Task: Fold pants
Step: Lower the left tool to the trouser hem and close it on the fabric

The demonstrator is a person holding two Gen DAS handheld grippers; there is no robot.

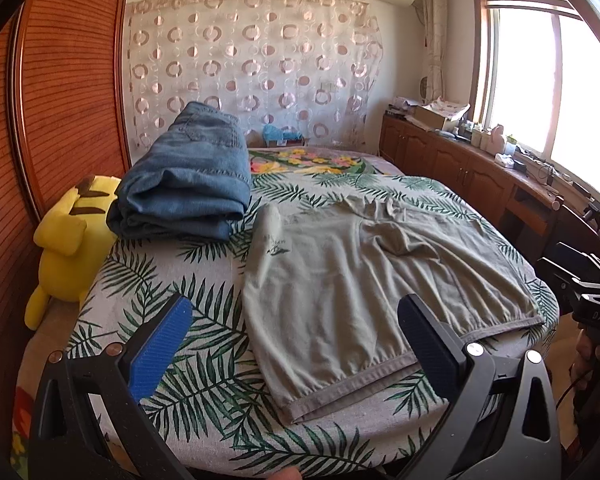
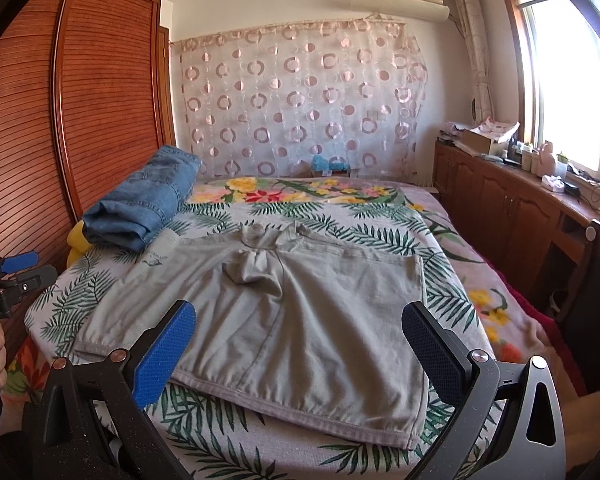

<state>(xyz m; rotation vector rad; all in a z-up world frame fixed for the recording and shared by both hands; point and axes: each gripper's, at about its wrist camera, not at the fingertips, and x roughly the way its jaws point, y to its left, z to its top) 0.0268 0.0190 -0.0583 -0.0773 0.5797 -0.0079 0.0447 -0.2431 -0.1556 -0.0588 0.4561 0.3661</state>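
Observation:
Grey-green pants (image 1: 364,276) lie spread flat on the leaf-print bed cover (image 1: 172,280), waistband far, leg hems near; they also show in the right wrist view (image 2: 300,312). My left gripper (image 1: 296,344) is open and empty, hovering above the near hem of the left leg. My right gripper (image 2: 300,348) is open and empty, above the near hems toward the right leg. The left gripper also shows at the left edge of the right wrist view (image 2: 12,272), and the right gripper at the right edge of the left wrist view (image 1: 588,292).
Folded blue jeans (image 1: 188,184) lie at the far left of the bed, also in the right wrist view (image 2: 144,200). A yellow plush toy (image 1: 72,236) sits between bed and wooden wardrobe (image 1: 60,100). Wooden cabinets (image 2: 512,204) with clutter run under the window on the right.

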